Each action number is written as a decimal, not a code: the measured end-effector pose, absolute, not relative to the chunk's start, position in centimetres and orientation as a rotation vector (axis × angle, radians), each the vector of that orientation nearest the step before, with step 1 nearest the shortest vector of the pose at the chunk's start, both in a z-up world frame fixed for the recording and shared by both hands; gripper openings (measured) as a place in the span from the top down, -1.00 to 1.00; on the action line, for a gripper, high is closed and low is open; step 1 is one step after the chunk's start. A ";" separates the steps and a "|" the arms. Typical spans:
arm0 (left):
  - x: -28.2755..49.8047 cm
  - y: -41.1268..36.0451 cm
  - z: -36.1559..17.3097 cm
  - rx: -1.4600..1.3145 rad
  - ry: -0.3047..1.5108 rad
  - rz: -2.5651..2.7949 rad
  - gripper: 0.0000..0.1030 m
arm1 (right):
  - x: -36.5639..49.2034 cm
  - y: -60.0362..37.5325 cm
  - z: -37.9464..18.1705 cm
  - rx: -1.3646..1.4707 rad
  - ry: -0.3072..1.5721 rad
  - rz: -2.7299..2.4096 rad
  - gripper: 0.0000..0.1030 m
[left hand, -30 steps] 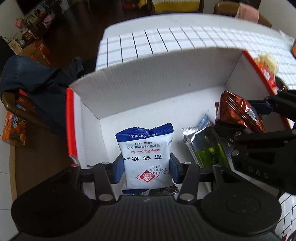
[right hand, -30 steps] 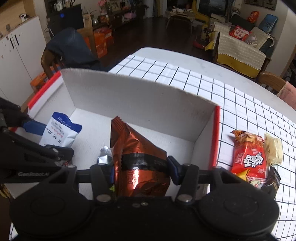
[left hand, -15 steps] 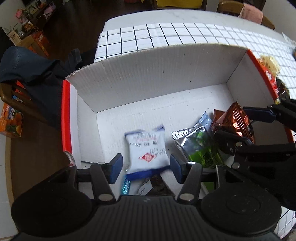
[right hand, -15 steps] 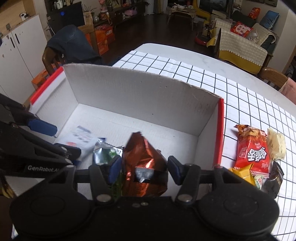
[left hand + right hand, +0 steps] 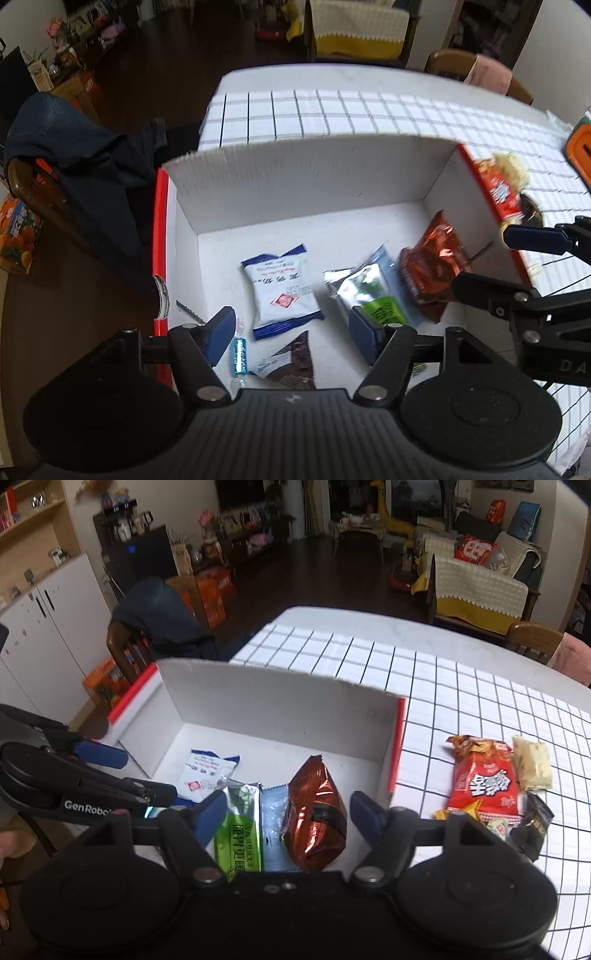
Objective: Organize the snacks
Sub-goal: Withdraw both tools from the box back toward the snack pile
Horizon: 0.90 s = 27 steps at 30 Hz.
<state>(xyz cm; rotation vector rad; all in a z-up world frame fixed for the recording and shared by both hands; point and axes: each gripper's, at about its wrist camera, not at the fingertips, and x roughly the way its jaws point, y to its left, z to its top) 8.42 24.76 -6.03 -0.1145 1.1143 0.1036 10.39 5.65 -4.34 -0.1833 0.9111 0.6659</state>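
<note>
Left gripper (image 5: 291, 334): opening, nothing gripped.
Right gripper (image 5: 288, 818): opening, nothing gripped.
Left view only: blue wrapped candy (image 5: 239, 355), possibly a sweet.
Right view only: red snack bag (image 5: 484, 779), seen whole on the tablecloth.

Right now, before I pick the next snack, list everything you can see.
box: 1, white with red edges, on the checked tablecloth.
milk packet: 1, white and blue, flat on the box floor, left.
green packet: 1, green and silver, box floor, middle.
foil bag: 1, copper-red, box floor, right.
small candy: 1, blue, near box front.
dark wrapper: 1, brown and white, near box front.
snack pile: several, red bag topmost, on the cloth right of the box.
chair with dark garment: 1, left of table.
left claw: jaws opening, nothing gripped.
right claw: jaws opening, nothing gripped.
</note>
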 end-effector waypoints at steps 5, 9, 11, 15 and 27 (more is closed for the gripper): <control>7.2 23.4 -4.0 -0.113 1.038 0.085 -0.44 | 9.5 3.5 -2.9 -0.141 0.893 0.677 -0.48; 6.4 21.8 -2.7 -0.111 0.992 0.068 -0.50 | 9.0 1.4 -1.9 -0.111 0.880 0.680 -0.63; 6.1 20.9 -2.2 -0.111 0.970 0.058 -0.51 | 8.7 0.2 -1.4 -0.094 0.871 0.680 -0.67; 5.7 18.9 -1.4 -0.108 0.928 0.033 -0.59 | 8.3 -2.4 -0.6 -0.067 0.854 0.671 -0.69; 6.0 11.3 -0.7 -0.063 0.828 -0.042 -0.65 | 8.0 -10.7 -0.6 -0.036 0.838 0.616 -0.97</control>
